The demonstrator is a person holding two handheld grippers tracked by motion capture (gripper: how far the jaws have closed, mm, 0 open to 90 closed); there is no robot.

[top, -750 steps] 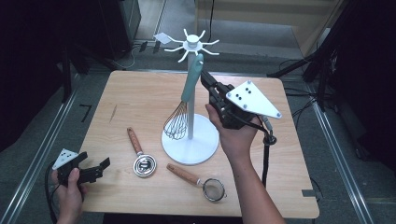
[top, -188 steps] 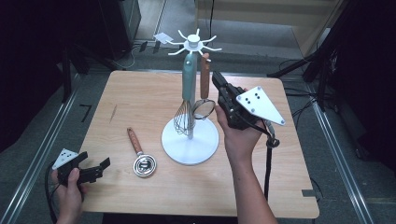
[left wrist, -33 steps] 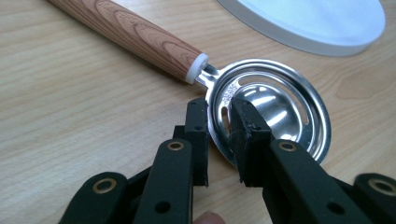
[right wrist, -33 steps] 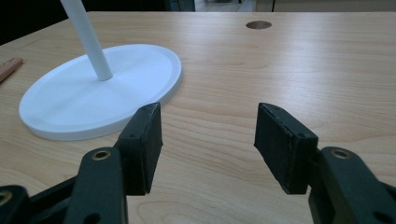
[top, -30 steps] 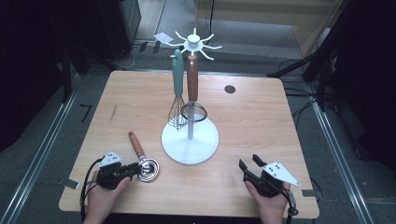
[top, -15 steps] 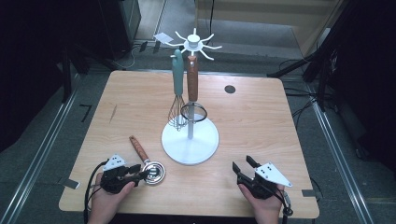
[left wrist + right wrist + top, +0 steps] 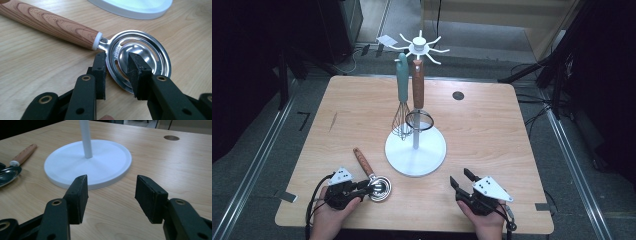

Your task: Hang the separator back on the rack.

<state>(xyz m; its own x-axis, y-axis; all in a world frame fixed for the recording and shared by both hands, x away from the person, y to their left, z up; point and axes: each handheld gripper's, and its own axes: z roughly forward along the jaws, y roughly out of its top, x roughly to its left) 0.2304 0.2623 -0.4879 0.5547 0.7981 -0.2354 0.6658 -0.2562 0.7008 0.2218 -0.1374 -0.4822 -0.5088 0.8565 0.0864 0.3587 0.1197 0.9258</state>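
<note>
Egg separator (image 7: 117,47) flat on table (image 7: 507,140), front-left of white stand base (image 7: 415,150). Left gripper (image 7: 116,67) jaws part-spread, straddling its steel rim nr the wooden handle; not clamped. Right gripper (image 7: 111,195) wide apart, holding nothing, facing the base.

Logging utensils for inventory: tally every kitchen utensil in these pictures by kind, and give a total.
Whisk, teal handle, hanging on the white stand: 1
Strainer, wood-look handle, hanging on the stand: 1
Slotted metal egg separator, wood-look handle, lying on the table: 1
Total: 3 utensils
</note>
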